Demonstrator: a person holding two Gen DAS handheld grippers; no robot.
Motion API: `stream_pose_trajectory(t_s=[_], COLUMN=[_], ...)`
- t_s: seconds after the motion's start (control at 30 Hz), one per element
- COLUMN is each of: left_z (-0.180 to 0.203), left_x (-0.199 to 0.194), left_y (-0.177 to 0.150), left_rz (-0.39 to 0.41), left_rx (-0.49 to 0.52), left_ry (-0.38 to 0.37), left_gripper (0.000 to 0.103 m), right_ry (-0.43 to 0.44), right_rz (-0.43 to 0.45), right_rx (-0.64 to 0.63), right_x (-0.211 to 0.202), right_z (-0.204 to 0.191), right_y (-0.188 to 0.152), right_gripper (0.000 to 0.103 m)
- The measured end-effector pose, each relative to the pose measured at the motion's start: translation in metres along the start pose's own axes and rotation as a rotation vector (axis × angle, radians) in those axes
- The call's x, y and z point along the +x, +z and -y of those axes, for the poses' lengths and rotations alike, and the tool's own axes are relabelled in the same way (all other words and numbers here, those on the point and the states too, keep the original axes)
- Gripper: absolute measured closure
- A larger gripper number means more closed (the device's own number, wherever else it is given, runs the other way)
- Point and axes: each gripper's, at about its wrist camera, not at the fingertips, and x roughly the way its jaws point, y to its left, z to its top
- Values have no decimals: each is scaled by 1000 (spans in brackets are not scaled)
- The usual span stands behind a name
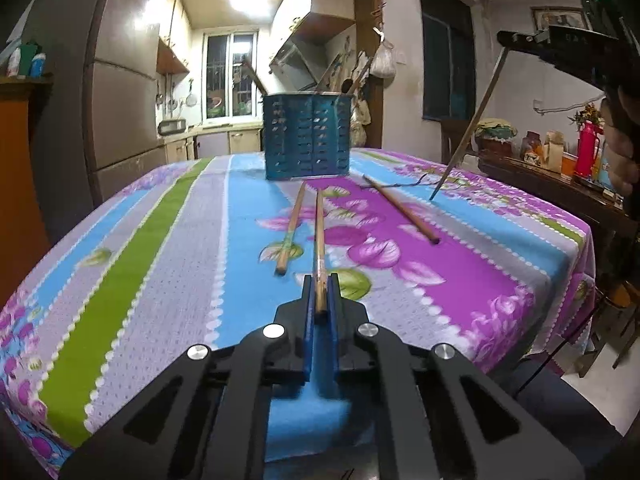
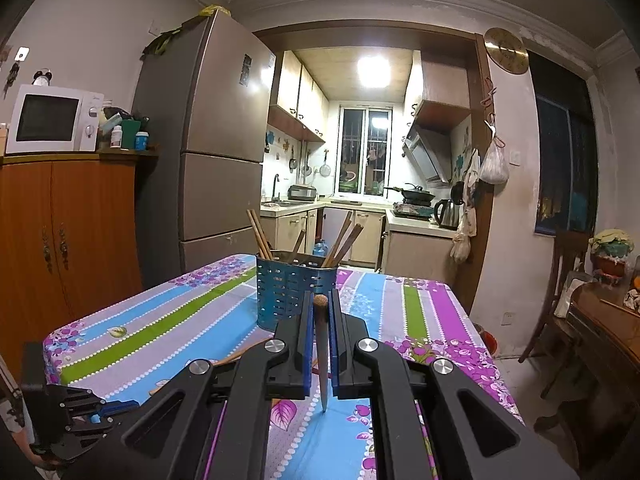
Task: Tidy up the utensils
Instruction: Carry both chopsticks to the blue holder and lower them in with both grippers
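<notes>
black linkage of my left gripper (image 1: 321, 294) is filling the bottom of the left wrist frame, its blue-lined fingers (image 1: 307, 312) clamping the near end of a wooden chopstick (image 1: 319, 240) that is lying on the striped floral tablecloth (image 1: 168, 248) and pointing up the frame toward the blue perforated utensil holder (image 1: 307, 138) at centre. i am seeing a second chopstick (image 1: 291, 229) lying just left of the held one, and a third chopstick (image 1: 401, 209) lying diagonally to the right of centre, apart from both. in the upper right of that frame my right gripper (image 1: 520, 38) is holding a dark chopstick (image 1: 468, 128) steeply tilted, its tip touching the cloth right of the third one.

in the right wrist frame, my right gripper (image 2: 321, 312) is pinching that same dark chopstick (image 2: 322, 360) between its fingers (image 2: 335, 332), the rounded brown end showing at the fingertips and the pointed tip reaching down to the tablecloth (image 2: 416, 312) at lower centre. the utensil holder (image 2: 294, 294) is standing just above the fingertips, with several wooden chopsticks (image 2: 260, 234) leaning out of it. my left gripper (image 2: 100, 410) is showing at the lower left corner, low over the cloth. a fridge (image 2: 212, 140) is standing at centre left.
</notes>
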Motion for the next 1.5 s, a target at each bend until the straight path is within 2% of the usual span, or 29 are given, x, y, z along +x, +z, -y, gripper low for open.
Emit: stream_pose_trajectory(t_s=[0.13,0.33,0.5,0.83,1.1,1.27,1.5], left_z=[7,18,28,26,15,-1,-14], left_x=[-10,-26,-20,0,-8,-9,-3], left_y=[21,67,103,162,234,280,341], left_rz=[55,187,276,333,358,388,462], left_rx=[27,87,118,111,124,95,59], left_ry=[-9,8,9,11,17,5,1], left_gripper=[98,98,98,98,98,98,98], right_ry=[-4,0,11,49,86,122,141], right_rz=[2,17,23,44,82,117,132], right_rx=[-1,-4,5,23,-15,-9,17], right_x=[-1,-3,1,23,35,46,88], right_z=[0,3,10,33,35,42,54], right_y=[1,5,7,39,90,140,210], right_gripper=[95,95,95,95,95,95,95])
